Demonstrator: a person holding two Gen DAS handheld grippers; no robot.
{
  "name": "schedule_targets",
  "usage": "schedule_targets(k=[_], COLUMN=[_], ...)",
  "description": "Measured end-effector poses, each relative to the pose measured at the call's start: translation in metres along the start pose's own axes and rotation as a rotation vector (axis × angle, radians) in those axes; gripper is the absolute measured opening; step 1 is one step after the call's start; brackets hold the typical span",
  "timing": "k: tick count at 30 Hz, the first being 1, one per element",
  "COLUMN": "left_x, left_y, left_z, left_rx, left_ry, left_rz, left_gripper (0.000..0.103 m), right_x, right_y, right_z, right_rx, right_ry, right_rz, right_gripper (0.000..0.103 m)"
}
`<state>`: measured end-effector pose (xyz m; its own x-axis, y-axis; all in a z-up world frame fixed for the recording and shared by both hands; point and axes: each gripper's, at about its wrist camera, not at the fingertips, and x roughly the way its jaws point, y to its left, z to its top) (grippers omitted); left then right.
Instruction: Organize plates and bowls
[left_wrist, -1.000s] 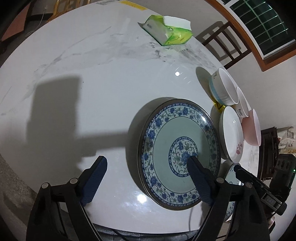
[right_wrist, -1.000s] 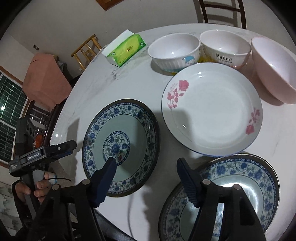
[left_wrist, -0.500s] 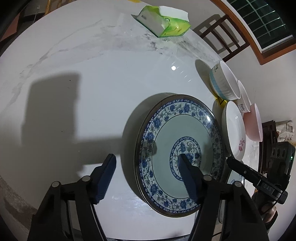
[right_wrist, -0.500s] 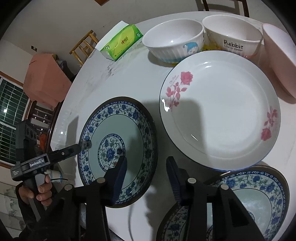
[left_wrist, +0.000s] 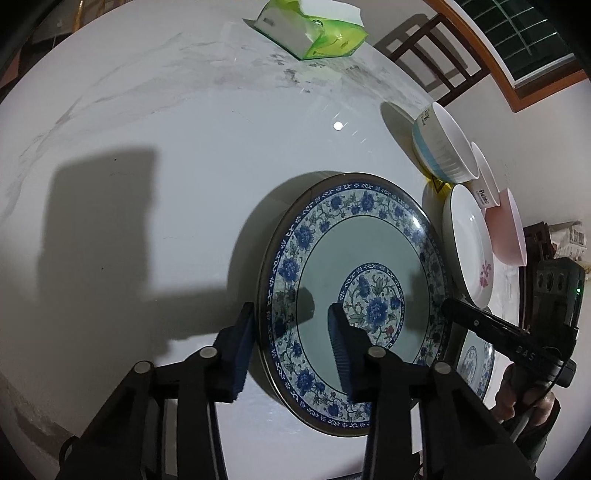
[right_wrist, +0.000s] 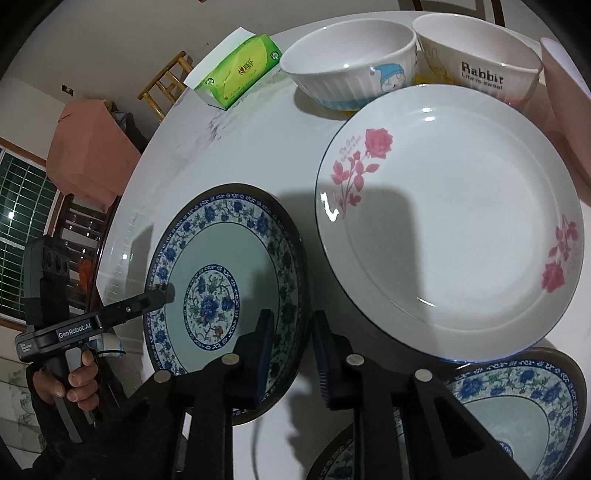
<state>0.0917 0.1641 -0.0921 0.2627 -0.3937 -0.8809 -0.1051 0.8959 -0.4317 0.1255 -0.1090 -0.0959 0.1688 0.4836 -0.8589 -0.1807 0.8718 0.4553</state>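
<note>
A blue-and-white floral plate (left_wrist: 354, 295) lies on the white round table (left_wrist: 166, 147). My left gripper (left_wrist: 291, 350) straddles its left rim, one finger outside, one over the plate, jaws half closed and apart from the rim. My right gripper (right_wrist: 291, 354) straddles the same plate's (right_wrist: 221, 280) right rim, jaws narrowed, not clamped. A white rose plate (right_wrist: 450, 229) lies to the right, with a second blue plate (right_wrist: 498, 413) in front of it. A cartoon bowl (right_wrist: 351, 70), a "Rabbit" bowl (right_wrist: 476, 62) and a pink bowl (right_wrist: 565, 110) stand behind.
A green tissue pack (left_wrist: 314, 33) lies at the far side of the table, also in the right wrist view (right_wrist: 240, 70). Wooden chairs (left_wrist: 432, 62) stand around the table. The table's near edge runs just below both grippers.
Both grippers have moved in onto the blue plate's opposite rims and their jaws have narrowed from wide open. The dishes have not moved.
</note>
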Motion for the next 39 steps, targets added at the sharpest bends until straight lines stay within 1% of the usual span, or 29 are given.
schedule_targets(k=[4, 7, 8, 11, 16, 21, 26, 32, 39], left_x=[0.001, 0.0, 0.0, 0.0, -0.004, -0.014, -0.018, -0.024, -0.025], left_y=[-0.003, -0.002, 0.0, 0.002, 0.004, 0.009, 0.018, 0.026, 0.03], left_z=[0.0, -0.001, -0.001, 0.0, -0.003, -0.004, -0.005, -0.011, -0.017], left_rx=[0.034, 0.043, 0.042, 0.033, 0.051, 0.06, 0.06, 0.064, 0.072], left_ry=[-0.012, -0.026, -0.032, -0.041, -0.056, -0.076, -0.075, -0.08, -0.074], left_rz=[0.032, 0.052, 0.061, 0.057, 0.067, 0.07, 0.086, 0.094, 0.088], left_gripper=[0.028, 0.021, 0.017, 0.016, 0.017, 0.017, 0.017, 0.017, 0.017], right_x=[0.004, 0.004, 0.004, 0.003, 0.003, -0.001, 0.002, 0.002, 0.004], right_y=[0.002, 0.002, 0.003, 0.003, 0.009, 0.022, 0.033, 0.045, 0.046], right_z=[-0.001, -0.002, -0.003, -0.007, -0.014, -0.023, -0.034, -0.043, -0.054], right_rx=[-0.017, -0.014, -0.013, -0.003, 0.004, -0.001, 0.005, -0.006, 0.007], right_ry=[-0.002, -0.015, -0.023, -0.031, -0.042, -0.071, -0.066, -0.064, -0.05], right_rz=[-0.02, -0.026, -0.029, -0.033, -0.039, -0.035, -0.012, -0.009, -0.009], right_gripper=[0.016, 0.016, 0.016, 0.016, 0.016, 0.016, 0.016, 0.016, 0.016])
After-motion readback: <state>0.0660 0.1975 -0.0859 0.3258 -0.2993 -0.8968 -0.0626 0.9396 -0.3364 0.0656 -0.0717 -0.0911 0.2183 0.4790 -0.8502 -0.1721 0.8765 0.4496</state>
